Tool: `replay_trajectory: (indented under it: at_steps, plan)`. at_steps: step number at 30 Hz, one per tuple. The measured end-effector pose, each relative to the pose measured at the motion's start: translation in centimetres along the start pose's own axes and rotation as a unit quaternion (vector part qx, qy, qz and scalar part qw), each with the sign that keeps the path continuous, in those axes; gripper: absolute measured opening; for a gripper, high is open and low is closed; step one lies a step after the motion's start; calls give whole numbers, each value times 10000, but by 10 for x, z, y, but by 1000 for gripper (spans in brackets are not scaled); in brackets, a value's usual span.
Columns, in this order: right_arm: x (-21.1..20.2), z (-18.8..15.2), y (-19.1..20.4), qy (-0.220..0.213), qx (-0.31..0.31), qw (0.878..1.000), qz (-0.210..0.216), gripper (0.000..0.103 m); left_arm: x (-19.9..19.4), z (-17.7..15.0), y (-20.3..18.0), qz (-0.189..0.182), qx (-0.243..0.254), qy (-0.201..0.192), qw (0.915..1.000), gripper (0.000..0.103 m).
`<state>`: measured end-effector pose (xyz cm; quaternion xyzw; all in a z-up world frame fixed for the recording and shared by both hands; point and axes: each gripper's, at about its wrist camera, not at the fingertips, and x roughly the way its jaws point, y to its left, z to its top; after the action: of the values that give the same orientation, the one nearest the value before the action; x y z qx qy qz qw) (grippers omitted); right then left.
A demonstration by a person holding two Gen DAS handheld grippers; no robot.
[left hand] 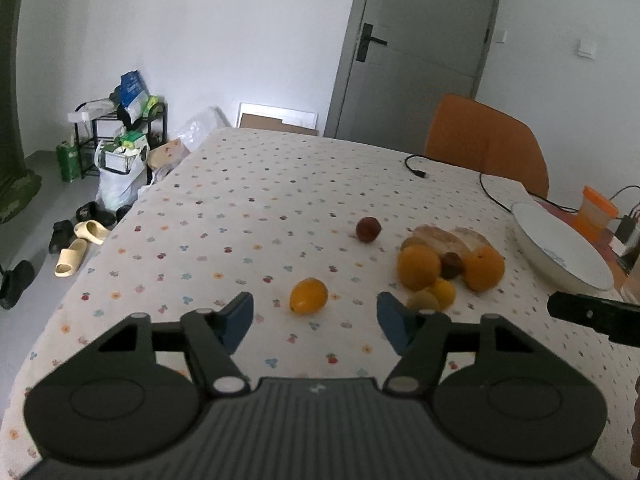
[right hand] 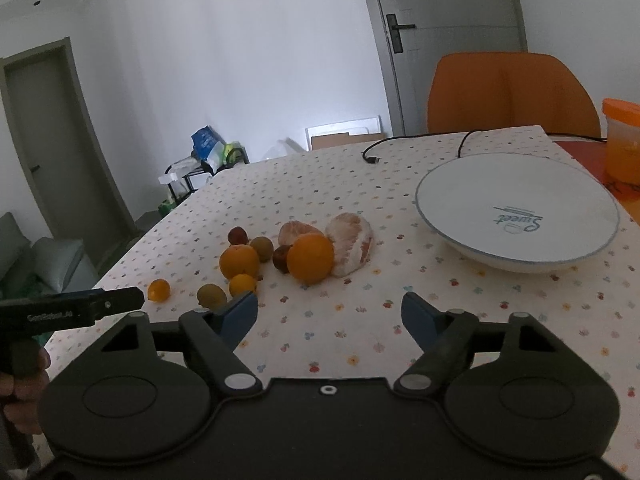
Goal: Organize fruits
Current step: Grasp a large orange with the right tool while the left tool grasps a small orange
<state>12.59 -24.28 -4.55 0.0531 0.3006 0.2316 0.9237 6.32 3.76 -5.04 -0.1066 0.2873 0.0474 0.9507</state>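
**Ana:** Kumquat (left hand: 308, 296) first? It lies alone on the flowered tablecloth (left hand: 248, 208), left of the heap, just ahead of the left gripper (left hand: 314, 316) and almost centred in the gap between its blue pads (left hand: 240, 316). Its long axis runs roughly across that gap, tilted a little.

**Ben:** The fingers stand spread with nothing between them, pointing forward and down at the cloth. No pad touches the fruit.

**Ana:** Moving right: a dark red fruit (left hand: 368, 229) sits alone farther back, then the cluster, with two oranges (right hand: 310, 258), peeled citrus pieces (right hand: 352, 248) and small greenish fruit (right hand: 212, 295).

**Ben:** The right gripper (right hand: 330, 320) is also parted and empty, angled down, facing bare cloth. The heap lies ahead and to its left; the white plate (right hand: 516, 258), empty, ahead and to its right.

**Ana:** So I judge the left hand nearer the kumquat, the right nearer the plate.
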Motion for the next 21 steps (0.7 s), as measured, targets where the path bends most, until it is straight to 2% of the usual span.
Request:
replay_trajectory:
  at_steps: [3, 8, 14, 19, 21]
  plan:
    - [7, 3, 1, 24, -1, 10000, 41, 75, 7, 2, 2, 33, -30, 34, 10000, 61]
    - [19, 8, 1, 58, 37, 9999, 73, 64, 15, 6, 4, 37, -79, 48, 10000, 58]
    - [32, 14, -1, 97, 92, 9998, 118, 60, 28, 7, 5, 21, -203, 163, 9997, 39]
    - [45, 19, 0, 131, 90, 9998, 144, 57, 38, 6, 5, -22, -234, 257, 9994, 31]
    - [50, 22, 3, 129, 73, 9998, 132, 56, 39, 5, 5, -19, -238, 219, 9995, 24]
